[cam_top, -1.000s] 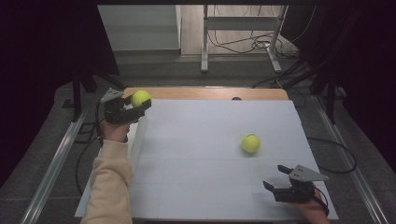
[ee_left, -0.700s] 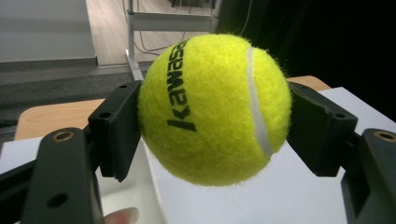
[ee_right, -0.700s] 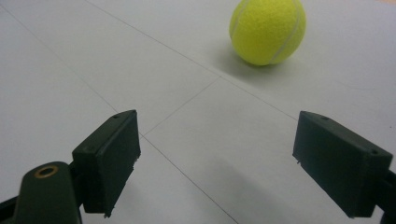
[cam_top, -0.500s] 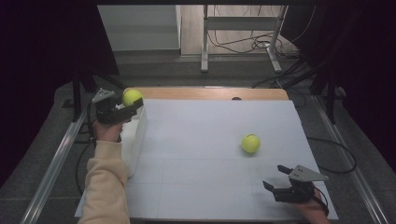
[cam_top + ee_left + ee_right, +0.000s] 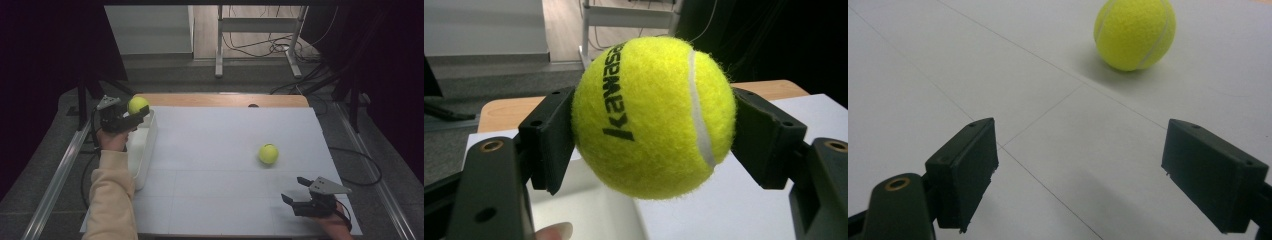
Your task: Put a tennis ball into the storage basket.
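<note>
Here we find left tongs (image 5: 651,120) clamping tennis ball (image 5: 651,117) across its middle: light, fuzzy, springy, non-slip. Right tongs (image 5: 1088,170) wide, empty.

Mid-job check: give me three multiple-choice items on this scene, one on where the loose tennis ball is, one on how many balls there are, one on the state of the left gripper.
1. Where is the loose tennis ball?
A. On the white table, ahead of the right gripper
B. Inside the white bin
C. On the floor

2. How many tennis balls show in the high view?
A. One
B. Two
C. Three

3. What is the left gripper doing?
A. Lying open on the table
B. Shut on nothing
C. Shut on the held tennis ball, above the white bin

Key:
1 A: the right gripper view shows it resting on the white surface beyond the open fingers.
2 B: one is gripped at the left and one lies on the table.
3 C: the left gripper view shows both fingers pressed to the ball's sides.
</note>
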The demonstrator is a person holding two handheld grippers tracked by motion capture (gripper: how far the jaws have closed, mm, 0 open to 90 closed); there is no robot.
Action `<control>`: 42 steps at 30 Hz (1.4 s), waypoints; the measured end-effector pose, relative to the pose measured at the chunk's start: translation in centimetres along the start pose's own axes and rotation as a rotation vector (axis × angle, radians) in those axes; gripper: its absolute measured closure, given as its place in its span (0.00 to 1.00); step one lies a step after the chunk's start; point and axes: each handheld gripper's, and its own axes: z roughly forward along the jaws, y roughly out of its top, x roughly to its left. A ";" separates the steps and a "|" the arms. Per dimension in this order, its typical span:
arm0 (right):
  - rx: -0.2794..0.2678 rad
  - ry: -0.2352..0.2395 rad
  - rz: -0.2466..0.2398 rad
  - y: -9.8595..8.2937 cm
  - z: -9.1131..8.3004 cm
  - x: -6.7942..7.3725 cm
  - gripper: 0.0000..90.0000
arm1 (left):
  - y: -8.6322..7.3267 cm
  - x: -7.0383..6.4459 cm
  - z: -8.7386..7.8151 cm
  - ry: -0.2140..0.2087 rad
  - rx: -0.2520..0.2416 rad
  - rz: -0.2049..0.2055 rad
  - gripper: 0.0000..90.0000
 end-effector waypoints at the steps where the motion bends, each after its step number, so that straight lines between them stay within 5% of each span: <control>1: -0.003 0.002 0.001 0.0 0.0 0.0 0.17 | 0.0 0.2 0.1 0.007 0.005 -0.001 0.28; 7: -0.007 0.005 0.005 0.0 -0.1 -0.1 0.17 | -0.2 1.0 1.2 0.042 0.060 -0.005 0.28; 10: -0.009 0.005 0.005 0.0 -0.1 -0.1 0.17 | -0.1 1.0 1.9 0.083 0.100 0.028 0.28; 27: -0.008 0.007 0.008 0.0 0.0 -0.1 0.17 | -0.5 2.0 3.5 0.140 0.249 0.048 0.28; 42: -0.006 0.007 0.011 0.0 0.0 -0.1 0.17 | -0.5 1.7 3.6 0.143 0.275 0.060 0.28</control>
